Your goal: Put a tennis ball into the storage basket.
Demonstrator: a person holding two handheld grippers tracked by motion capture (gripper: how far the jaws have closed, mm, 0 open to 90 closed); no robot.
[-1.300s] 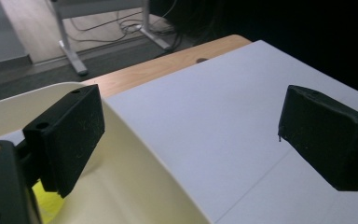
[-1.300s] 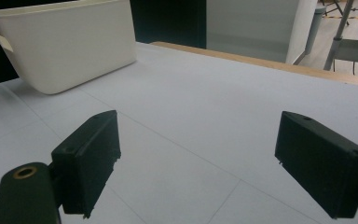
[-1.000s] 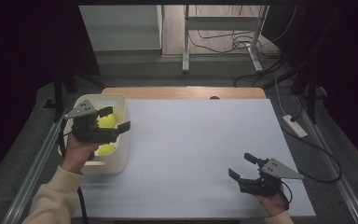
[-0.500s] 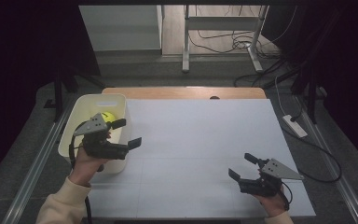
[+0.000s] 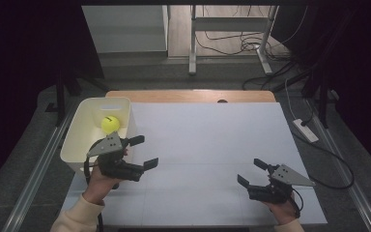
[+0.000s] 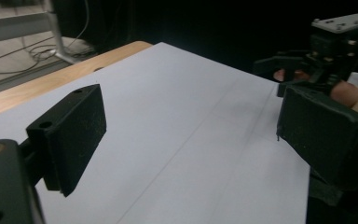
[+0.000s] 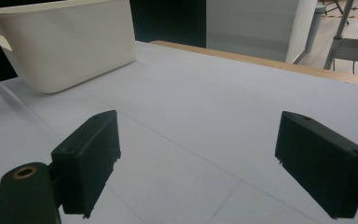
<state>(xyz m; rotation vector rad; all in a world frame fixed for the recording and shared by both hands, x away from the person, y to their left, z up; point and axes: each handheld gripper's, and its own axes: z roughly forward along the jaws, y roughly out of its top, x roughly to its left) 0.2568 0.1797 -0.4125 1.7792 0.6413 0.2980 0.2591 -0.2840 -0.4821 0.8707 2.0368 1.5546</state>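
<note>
Cream plastic on the far left: the bin (image 5: pixel 79 140) sits at the left edge of the white table (image 5: pixel 212 145), and the yellow ball (image 5: pixel 110 124) lies on its floor, toward the far end, touching neither gripper. A second ago the left gripper (image 5: pixel 144 152) hung right over the bin, its jaws astride that ball; half a second ago it had drawn back toward the near rim. Now it is out of the bin altogether, just beside the bin's right wall, its body over the near right corner and its jaws reaching out over the bare white sheet. The jaws stand wide apart with nothing between them — they have just been closing a little, yet the gap is plainly empty, and in the left gripper view there is only table surface between the two black pads (image 6: pixel 72 135). The ball has stayed in the bin.

Across the open middle of the table nothing has changed. At the near right the right gripper (image 5: pixel 253 173) sits low over the sheet in the person's hand, exactly where it was a second ago, jaws spread and empty — in the right gripper view the bin stands well beyond them.
</note>
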